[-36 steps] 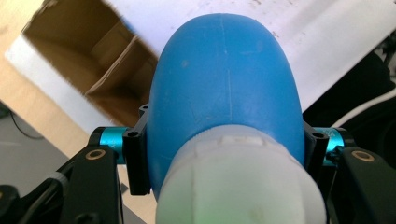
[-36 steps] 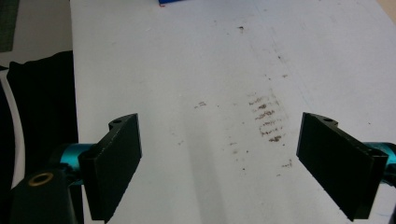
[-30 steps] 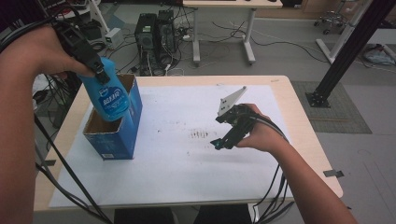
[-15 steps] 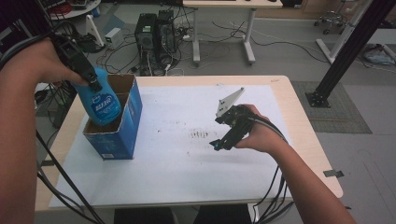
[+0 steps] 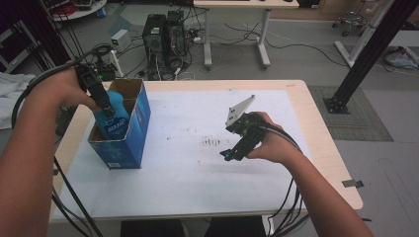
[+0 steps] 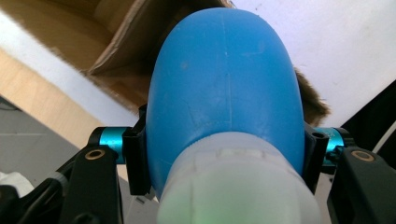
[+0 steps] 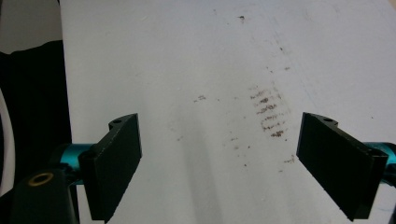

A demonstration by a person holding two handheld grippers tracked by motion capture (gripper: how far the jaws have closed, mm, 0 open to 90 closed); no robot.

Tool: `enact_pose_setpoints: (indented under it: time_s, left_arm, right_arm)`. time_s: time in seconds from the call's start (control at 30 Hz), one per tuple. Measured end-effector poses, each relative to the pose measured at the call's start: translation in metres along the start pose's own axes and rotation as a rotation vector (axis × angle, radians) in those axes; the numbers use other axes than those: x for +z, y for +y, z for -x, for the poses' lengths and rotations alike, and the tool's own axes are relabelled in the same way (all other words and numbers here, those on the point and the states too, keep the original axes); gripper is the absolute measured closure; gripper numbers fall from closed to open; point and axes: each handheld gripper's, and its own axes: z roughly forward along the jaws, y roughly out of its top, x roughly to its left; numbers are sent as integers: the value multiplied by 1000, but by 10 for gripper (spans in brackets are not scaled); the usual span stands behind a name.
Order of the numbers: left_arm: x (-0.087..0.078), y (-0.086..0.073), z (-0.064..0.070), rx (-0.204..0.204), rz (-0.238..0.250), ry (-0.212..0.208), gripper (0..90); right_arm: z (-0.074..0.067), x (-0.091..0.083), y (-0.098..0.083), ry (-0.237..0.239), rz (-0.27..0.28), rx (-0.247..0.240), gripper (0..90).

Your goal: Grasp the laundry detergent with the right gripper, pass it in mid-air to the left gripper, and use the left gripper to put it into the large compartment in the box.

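A blue plastic bottle (image 5: 111, 120) with a white label stands partly inside an open blue cardboard box (image 5: 124, 146) at the table's left. My left gripper (image 5: 103, 102) is shut on the bottle's upper part. In the left gripper view the bottle (image 6: 224, 84) bulges between the two black jaws of my left gripper (image 6: 225, 158), with the box's brown flaps (image 6: 116, 46) behind it. My right gripper (image 5: 231, 151) hovers low over the middle of the table. In the right gripper view my right gripper (image 7: 219, 161) stands open with nothing between its jaws.
A white sheet (image 5: 197, 182) covers the wooden table (image 5: 323, 148), with dark smudges (image 5: 211, 142) left of the right gripper. Cables trail from both hands over the front edge. Computer towers (image 5: 163, 29) and a desk stand on the floor beyond.
My left gripper has come down with the blue bottle, which now sits lower in the box. The right gripper has stayed where it was.
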Motion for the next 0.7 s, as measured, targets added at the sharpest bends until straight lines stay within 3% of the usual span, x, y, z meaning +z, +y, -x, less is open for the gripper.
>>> enact_pose_setpoints:
  time_s: [0.13,0.2,0.4,0.7]
  left_arm:
    - [17,1,-1,56,-16,-4,381]
    - [26,1,-1,65,-19,-9,381]
    - [47,0,-4,60,-29,-25,381]
    - [65,-2,-7,35,-29,-33,381]
  right_arm:
    - [0,3,2,3,-7,-7,132]
    - [0,4,2,4,-8,-7,132]
    - [1,8,4,10,-15,-11,132]
    - [1,15,6,16,-24,-13,132]
